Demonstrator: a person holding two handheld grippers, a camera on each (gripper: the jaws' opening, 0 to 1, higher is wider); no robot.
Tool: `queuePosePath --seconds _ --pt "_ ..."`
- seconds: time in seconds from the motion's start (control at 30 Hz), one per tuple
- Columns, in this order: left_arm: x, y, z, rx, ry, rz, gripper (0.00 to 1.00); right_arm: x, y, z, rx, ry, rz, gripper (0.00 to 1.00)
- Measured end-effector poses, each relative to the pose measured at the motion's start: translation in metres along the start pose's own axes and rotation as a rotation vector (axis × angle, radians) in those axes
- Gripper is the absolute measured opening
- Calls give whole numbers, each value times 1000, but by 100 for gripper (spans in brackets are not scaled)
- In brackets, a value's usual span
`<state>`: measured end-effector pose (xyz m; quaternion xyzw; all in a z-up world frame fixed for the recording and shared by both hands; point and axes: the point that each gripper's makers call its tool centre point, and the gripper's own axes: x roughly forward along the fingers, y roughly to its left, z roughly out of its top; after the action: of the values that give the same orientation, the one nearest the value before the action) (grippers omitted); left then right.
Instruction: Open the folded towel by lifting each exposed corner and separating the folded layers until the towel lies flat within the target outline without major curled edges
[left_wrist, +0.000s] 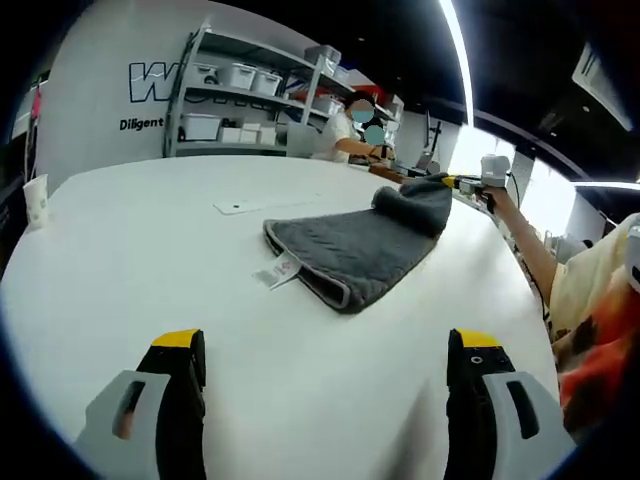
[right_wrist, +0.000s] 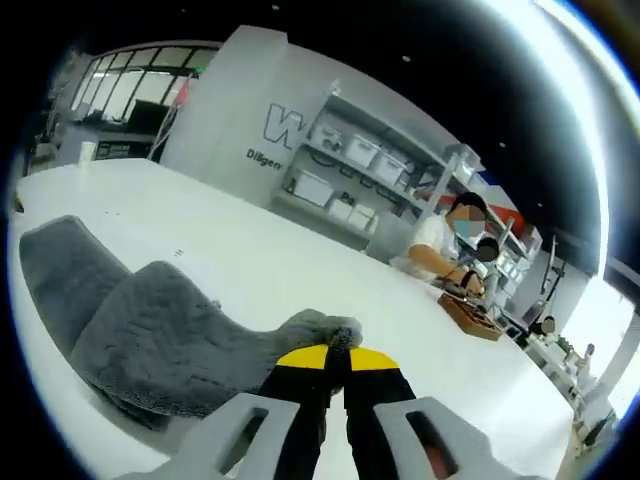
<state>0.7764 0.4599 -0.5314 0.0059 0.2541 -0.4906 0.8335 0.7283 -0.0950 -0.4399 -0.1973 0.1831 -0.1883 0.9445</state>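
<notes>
Right tongs (right_wrist: 336, 362) are pinched shut on a corner of the grey towel (left_wrist: 350, 250), lifting that layer. Left tongs (left_wrist: 325, 350) stand wide, short of the towel's near edge. Unfolding looks barely begun; it lies mid-bench (left_wrist: 150, 260), still doubled.

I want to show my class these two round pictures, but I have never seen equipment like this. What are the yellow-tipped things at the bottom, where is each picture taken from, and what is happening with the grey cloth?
No robot here: a person holds a two-fingered gripper in each hand, and a fisheye camera rides on each, looking forward along its fingers.

The left gripper view shows the left gripper open and empty above the white table. On the table lies a grey towel, its near part flat, with a small label at its edge. The far end is lifted by the right gripper.

The right gripper view looks along the right gripper, whose fingers are pinched shut on a corner of the towel. Shelves and seated people are behind.
</notes>
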Motion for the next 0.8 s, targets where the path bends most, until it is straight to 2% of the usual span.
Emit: queuePosePath --seconds 0.3,0.63,0.8 --pt "1 2 -3 -5 10 3 99 22 -3 -59 2 137 -2 0" --pt "3 4 -6 -9 21 6 99 36 -3 -95 22 212 27 0" --pt "2 4 -7 -11 23 8 99 38 -6 -111 23 244 19 0"
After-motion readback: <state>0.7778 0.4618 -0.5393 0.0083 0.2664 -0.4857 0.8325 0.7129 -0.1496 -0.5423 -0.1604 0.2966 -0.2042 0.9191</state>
